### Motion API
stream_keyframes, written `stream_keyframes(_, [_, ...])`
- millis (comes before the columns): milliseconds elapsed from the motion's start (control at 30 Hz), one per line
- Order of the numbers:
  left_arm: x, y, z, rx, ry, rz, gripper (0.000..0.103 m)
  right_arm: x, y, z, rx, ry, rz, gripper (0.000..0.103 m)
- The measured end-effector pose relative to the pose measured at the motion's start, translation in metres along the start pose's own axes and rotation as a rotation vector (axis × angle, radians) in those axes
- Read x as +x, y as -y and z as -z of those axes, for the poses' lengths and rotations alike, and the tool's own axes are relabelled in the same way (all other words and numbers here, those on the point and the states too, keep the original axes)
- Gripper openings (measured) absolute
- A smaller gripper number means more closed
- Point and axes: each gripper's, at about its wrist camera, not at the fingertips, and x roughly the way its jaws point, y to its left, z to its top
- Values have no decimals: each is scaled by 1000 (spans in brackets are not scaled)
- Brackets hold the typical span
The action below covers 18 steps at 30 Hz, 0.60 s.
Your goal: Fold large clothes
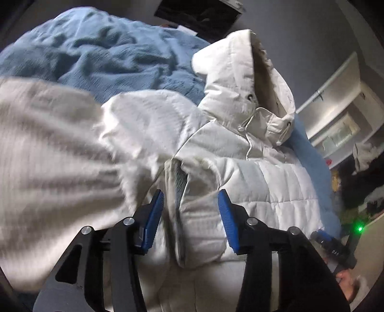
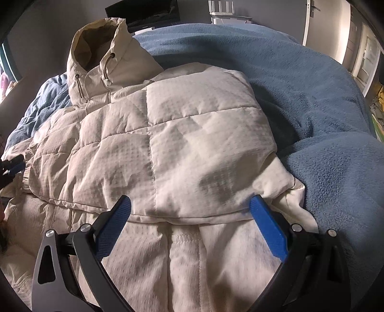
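A white quilted puffer jacket with a hood lies on a blue fleece blanket. One side is folded over its front. My right gripper is open, its blue pads wide apart just above the folded edge. In the left wrist view the jacket shows with its hood upright. My left gripper is open, its pads on either side of a raised fold of jacket cloth. A blurred sleeve fills the left of that view.
The blanket covers a bed. A dark screen and a white router stand behind it. Shelves and clutter are at the right of the left wrist view. A door is at far right.
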Motion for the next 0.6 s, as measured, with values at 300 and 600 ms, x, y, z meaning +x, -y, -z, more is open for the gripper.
stream_keyframes(300, [20,1,-4,95,-62,24,40,4,-2,0,0,-9,-2,96])
stream_keyframes(600, [22,-9,11,56,-211,148,21,5,0,0,13,-12,-19,96])
